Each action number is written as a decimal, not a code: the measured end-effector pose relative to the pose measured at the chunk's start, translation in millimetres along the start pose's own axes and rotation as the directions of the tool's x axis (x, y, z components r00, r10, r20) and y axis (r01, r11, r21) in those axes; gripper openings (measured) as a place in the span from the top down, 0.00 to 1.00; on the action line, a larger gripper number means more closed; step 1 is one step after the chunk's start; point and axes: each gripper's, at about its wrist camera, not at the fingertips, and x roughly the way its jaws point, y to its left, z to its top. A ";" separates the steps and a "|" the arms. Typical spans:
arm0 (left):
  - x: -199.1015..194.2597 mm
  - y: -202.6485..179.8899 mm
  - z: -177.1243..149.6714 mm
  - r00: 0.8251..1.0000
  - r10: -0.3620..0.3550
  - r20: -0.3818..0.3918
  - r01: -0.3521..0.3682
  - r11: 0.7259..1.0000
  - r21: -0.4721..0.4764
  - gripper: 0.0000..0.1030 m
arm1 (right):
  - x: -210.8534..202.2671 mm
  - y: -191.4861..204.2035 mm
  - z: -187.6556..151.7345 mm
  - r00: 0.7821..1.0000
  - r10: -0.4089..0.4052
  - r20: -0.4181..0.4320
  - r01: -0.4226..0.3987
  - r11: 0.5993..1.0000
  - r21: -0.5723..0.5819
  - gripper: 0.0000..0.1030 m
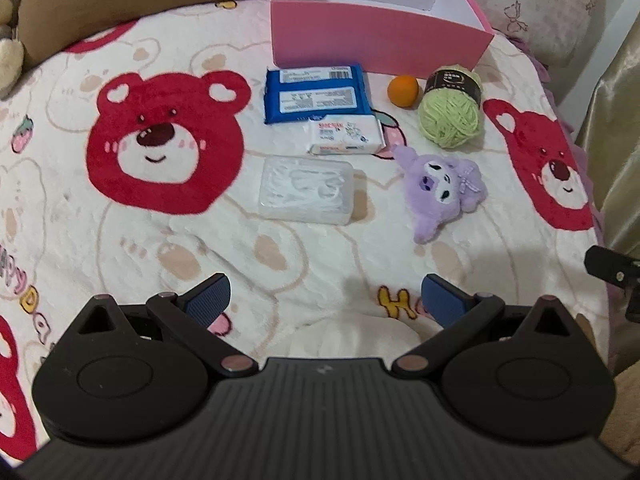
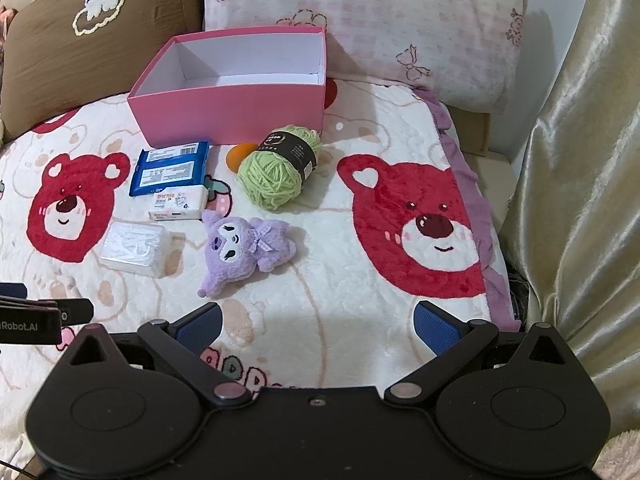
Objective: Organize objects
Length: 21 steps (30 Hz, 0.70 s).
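Both of my grippers hover over a bed with nothing held. From its own camera, my left gripper [image 1: 326, 300] has its blue-padded fingers spread wide above a cream blanket [image 1: 120, 240] printed with red bear faces. My right gripper [image 2: 318, 326] is spread just as wide, and only blanket lies between its fingers.

Ahead of both sits an open pink box [image 2: 240, 112] with a white inside; what I can see of its floor is bare. It stands at the far edge of the blanket, in front of a pink-patterned pillow [image 2: 380, 20] and a brown cushion [image 2: 80, 40].

Six things lie on the blanket in front of the box. A blue packet [image 1: 316, 94] lies nearest its front wall, with a small white tissue pack [image 1: 346, 136] overlapping the packet's near corner. Closer to me is a clear plastic case [image 1: 306, 190]. To the right, a small orange ball [image 1: 403, 90] lies just beside a ball of green yarn [image 2: 276, 168] with a black label. A purple plush toy [image 2: 240, 248] lies on its side nearest the grippers.
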 end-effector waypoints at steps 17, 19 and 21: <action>-0.4 -6.9 -1.2 1.000 0.030 0.005 -0.031 0.998 0.054 0.00 | 0.1 -0.4 -0.2 1.000 0.000 0.001 0.000 1.000 0.001 0.00; -0.7 -7.2 -0.9 0.999 0.032 0.006 -0.032 0.998 0.061 0.00 | 0.4 -0.2 -0.4 1.000 -0.001 0.001 0.001 1.000 0.001 0.00; -1.3 -7.0 -0.4 0.999 0.032 0.007 -0.032 0.997 0.063 0.00 | 0.4 -0.2 -0.3 1.000 -0.001 0.001 0.001 1.000 0.001 0.00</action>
